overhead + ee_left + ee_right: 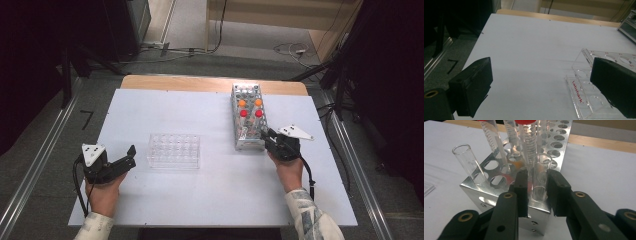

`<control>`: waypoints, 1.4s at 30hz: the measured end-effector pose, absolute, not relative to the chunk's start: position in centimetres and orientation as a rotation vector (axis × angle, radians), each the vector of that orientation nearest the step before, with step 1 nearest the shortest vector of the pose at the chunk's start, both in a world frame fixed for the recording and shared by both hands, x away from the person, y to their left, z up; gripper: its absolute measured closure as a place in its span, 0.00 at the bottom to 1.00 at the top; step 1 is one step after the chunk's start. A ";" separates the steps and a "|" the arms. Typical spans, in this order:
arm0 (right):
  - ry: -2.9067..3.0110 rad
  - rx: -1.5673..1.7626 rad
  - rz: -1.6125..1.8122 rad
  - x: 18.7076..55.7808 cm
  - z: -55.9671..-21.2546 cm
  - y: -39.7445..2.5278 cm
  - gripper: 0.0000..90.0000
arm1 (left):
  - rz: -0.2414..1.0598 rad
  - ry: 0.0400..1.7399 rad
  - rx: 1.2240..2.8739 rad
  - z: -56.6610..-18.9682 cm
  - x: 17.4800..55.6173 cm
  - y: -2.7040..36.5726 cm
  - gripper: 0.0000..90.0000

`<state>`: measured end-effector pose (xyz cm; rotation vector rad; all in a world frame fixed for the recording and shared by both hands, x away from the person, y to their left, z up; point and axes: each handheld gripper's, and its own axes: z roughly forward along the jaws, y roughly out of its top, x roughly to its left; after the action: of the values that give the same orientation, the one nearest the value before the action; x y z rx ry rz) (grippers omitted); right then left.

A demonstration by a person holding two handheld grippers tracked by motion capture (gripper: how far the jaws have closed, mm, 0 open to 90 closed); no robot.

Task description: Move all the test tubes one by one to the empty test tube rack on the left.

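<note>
your right gripper (537,185) | jaws bracket the open glass tube (541,176), not quite clamped | tube upright in metal rack (499,192) corner, so lift straight up | left gripper (539,85) wide open, idle by clear rack (584,95)

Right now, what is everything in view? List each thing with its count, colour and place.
Table top: one, white, centre, with a wooden edge at the far side.
Metal rack: one, silver, right of centre.
Capped tubes: four; two orange behind, two red in front, standing in the metal rack.
Open glass tubes: two, clear, at the rack's near corners; one sits between the right gripper's jaws.
Plastic rack: one, clear, no tubes in it, left of centre.
Cables: several, on the floor beyond.
Left gripper: black, open, beside the plastic rack.
Right gripper: black, around a glass tube, not closed on it.
</note>
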<state>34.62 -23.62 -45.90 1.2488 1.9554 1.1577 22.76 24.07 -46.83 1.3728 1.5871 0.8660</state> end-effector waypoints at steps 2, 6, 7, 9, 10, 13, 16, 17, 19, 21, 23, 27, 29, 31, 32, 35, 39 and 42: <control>1.952 1.251 1.153 34.7 -45.9 -23.6 0.79 | 0.866 1.585 1.372 -46.8 22.8 24.1 0.05; 1.949 1.254 1.150 34.7 -45.9 -23.6 0.81 | 0.865 1.588 1.373 -46.8 22.8 24.1 0.05; 1.948 1.253 1.147 34.7 -45.9 -23.6 0.81 | 0.865 1.587 1.374 -46.8 22.8 24.1 0.05; 1.943 1.252 1.153 34.7 -45.8 -23.7 0.81 | 0.865 1.586 1.373 -46.8 22.8 24.0 0.05; 1.938 1.251 1.158 34.6 -45.6 -23.7 0.81 | 0.864 1.585 1.374 -46.8 22.8 24.0 0.05; 1.911 1.237 1.186 34.3 -44.6 -23.9 0.81 | 0.863 1.582 1.376 -46.8 22.8 24.0 0.05; 1.888 1.225 1.213 33.9 -43.4 -24.1 0.81 | 0.844 1.584 1.382 -46.8 22.8 23.9 0.05; 1.881 1.223 1.223 33.8 -43.1 -24.1 0.81 | 0.844 1.582 1.382 -46.8 22.8 23.9 0.05; 1.875 1.222 1.237 33.6 -42.6 -24.2 0.81 | 0.845 1.579 1.381 -46.8 22.9 23.8 0.05; 1.872 1.226 1.244 33.4 -42.3 -24.3 0.81 | 0.853 1.573 1.386 -46.6 22.8 23.7 0.05; 1.864 1.224 1.253 33.2 -42.0 -24.6 0.81 | 0.854 1.566 1.390 -46.5 22.8 23.6 0.06; 1.851 1.211 1.291 32.5 -41.1 -24.9 0.81 | 0.848 1.557 1.395 -46.5 22.7 23.4 0.06; 1.846 1.199 1.314 32.1 -40.7 -25.1 0.81 | 0.849 1.552 1.398 -46.4 22.7 23.2 0.06; 1.852 1.191 1.333 31.6 -40.3 -25.1 0.81 | 0.846 1.548 1.403 -46.4 22.7 23.1 0.06; 1.858 1.189 1.340 31.4 -40.3 -25.0 0.81 | 0.846 1.548 1.403 -46.4 22.7 23.1 0.06; 1.888 1.164 1.342 30.8 -40.3 -24.6 0.81 | 0.822 1.523 1.414 -46.0 22.5 22.5 0.06; 1.943 1.138 1.328 29.9 -40.9 -23.8 0.81 | 0.788 1.484 1.451 -45.6 22.3 21.5 0.06; 1.983 1.119 1.324 29.3 -41.4 -23.2 0.81 | 0.769 1.448 1.455 -45.0 22.1 20.6 0.06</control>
<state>29.28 -23.25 -41.43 1.1191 1.9831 1.3241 22.12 20.65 -45.04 1.4550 1.4482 0.7690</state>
